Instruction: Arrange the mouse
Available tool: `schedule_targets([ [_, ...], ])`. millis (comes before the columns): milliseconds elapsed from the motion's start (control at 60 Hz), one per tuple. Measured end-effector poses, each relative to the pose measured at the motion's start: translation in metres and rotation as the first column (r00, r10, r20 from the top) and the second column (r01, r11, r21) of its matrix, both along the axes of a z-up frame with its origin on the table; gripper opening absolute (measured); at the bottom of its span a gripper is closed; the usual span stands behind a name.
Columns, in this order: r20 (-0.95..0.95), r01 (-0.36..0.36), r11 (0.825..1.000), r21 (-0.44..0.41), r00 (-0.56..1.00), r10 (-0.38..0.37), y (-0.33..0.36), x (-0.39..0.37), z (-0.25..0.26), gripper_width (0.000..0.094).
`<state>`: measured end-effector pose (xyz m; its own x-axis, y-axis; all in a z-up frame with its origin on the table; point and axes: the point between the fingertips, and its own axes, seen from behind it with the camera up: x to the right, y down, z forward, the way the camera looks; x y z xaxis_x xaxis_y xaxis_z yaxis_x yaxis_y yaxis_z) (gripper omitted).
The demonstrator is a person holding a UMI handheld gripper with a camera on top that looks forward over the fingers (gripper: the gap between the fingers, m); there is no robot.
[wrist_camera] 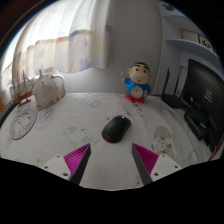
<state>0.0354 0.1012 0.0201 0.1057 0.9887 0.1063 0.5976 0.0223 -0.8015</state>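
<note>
A black computer mouse (116,128) lies on the pale patterned tabletop (70,125), just ahead of my fingers and about midway between their lines. My gripper (111,158) is open and empty. Its two magenta pads (77,157) stand wide apart, with bare table between them. The mouse is beyond the fingertips and not touched.
A cartoon boy figurine (136,84) in a blue shirt stands at the back of the table. A white bag-like object (46,89) and a round plate (22,121) are at the far left. A dark monitor and keyboard (200,105) are at the right. Curtains hang behind.
</note>
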Motion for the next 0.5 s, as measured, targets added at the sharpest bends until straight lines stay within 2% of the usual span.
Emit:
schedule_targets([
  [500, 0.035, -0.049, 0.995, -0.085, 0.998, 0.052, 0.011, -0.115, -0.033, 0.0861],
])
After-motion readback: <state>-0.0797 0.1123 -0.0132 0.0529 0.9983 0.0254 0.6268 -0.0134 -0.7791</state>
